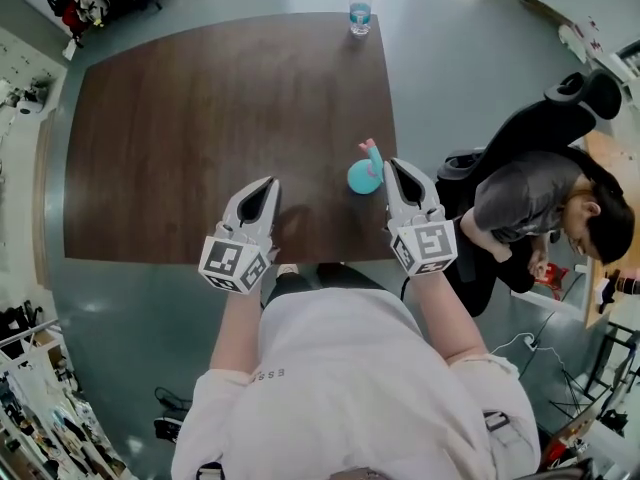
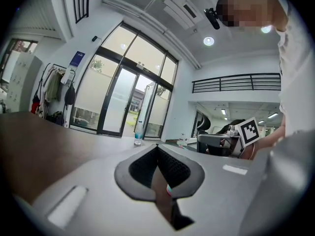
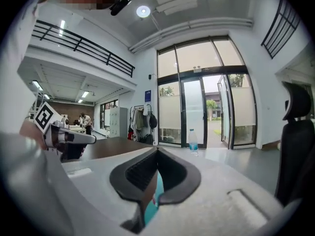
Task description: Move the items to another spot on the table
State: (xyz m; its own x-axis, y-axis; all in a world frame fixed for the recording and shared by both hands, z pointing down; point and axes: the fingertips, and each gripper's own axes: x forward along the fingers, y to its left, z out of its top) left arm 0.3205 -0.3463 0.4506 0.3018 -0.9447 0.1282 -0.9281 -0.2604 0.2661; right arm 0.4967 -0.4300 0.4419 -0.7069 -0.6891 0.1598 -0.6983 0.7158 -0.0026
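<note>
A teal rounded item (image 1: 360,178) with a pink piece sticking up from it stands near the right front edge of the brown table (image 1: 200,118). My right gripper (image 1: 392,166) hovers just right of it, jaws closed tip to tip and apart from the item. In the right gripper view that gripper (image 3: 157,150) is shut, and a teal sliver (image 3: 153,200) shows through the slit below the tips. My left gripper (image 1: 268,184) is over the table's front middle, also shut (image 2: 157,146), with nothing gripped.
A water bottle (image 1: 359,8) stands at the table's far edge, also in the left gripper view (image 2: 138,133) and the right gripper view (image 3: 193,140). A seated person (image 1: 530,203) and a black office chair (image 1: 565,103) are close to the table's right side.
</note>
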